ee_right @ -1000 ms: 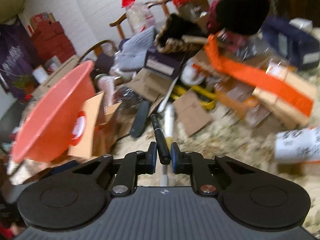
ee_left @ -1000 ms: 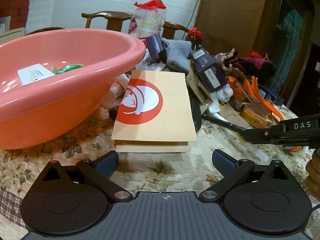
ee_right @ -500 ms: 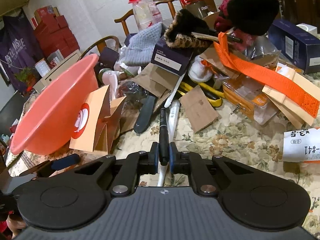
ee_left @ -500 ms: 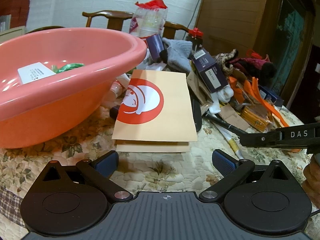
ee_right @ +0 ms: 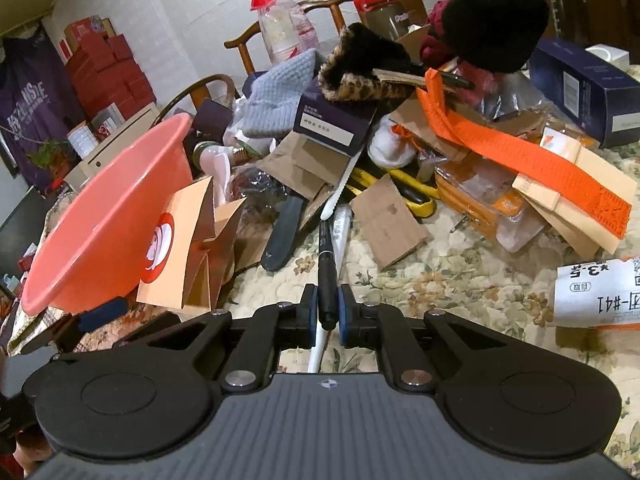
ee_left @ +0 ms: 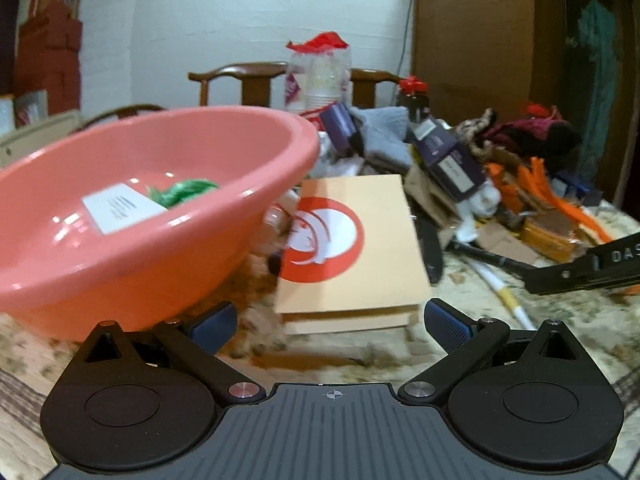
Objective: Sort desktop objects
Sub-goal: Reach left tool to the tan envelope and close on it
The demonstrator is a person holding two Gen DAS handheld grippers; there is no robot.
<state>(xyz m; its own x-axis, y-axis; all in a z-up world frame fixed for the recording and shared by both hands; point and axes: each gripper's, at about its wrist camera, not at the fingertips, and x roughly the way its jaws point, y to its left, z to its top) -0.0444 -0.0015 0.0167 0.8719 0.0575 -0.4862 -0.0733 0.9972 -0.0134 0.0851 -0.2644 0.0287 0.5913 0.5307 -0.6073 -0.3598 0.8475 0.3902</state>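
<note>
My right gripper (ee_right: 328, 312) is shut on a black pen (ee_right: 326, 264) that points away over the floral cloth; the pen also shows in the left wrist view (ee_left: 486, 256), held by the right gripper (ee_left: 576, 276) at the right edge. My left gripper (ee_left: 328, 320) is open and empty, low over the cloth in front of a tan envelope with a red round logo (ee_left: 352, 240). A pink basin (ee_left: 120, 224) stands to its left, holding a white card (ee_left: 120, 208) and something green (ee_left: 184, 190). The basin (ee_right: 108, 216) and envelope (ee_right: 176, 248) also show at left in the right wrist view.
A heap of clutter covers the far table: purple boxes (ee_right: 332, 120), a grey knit item (ee_right: 276, 92), orange straps (ee_right: 520, 152), cardboard scraps (ee_right: 388, 220), a black-handled knife (ee_right: 284, 232), a white tube (ee_right: 340, 236) under the pen, a labelled packet (ee_right: 600, 296). Wooden chairs (ee_left: 240, 80) stand behind.
The left gripper has shifted right and up, so the basin and envelope sit more to the centre. The right gripper has steadied with the pen still held, now slightly closer to the cloth.
</note>
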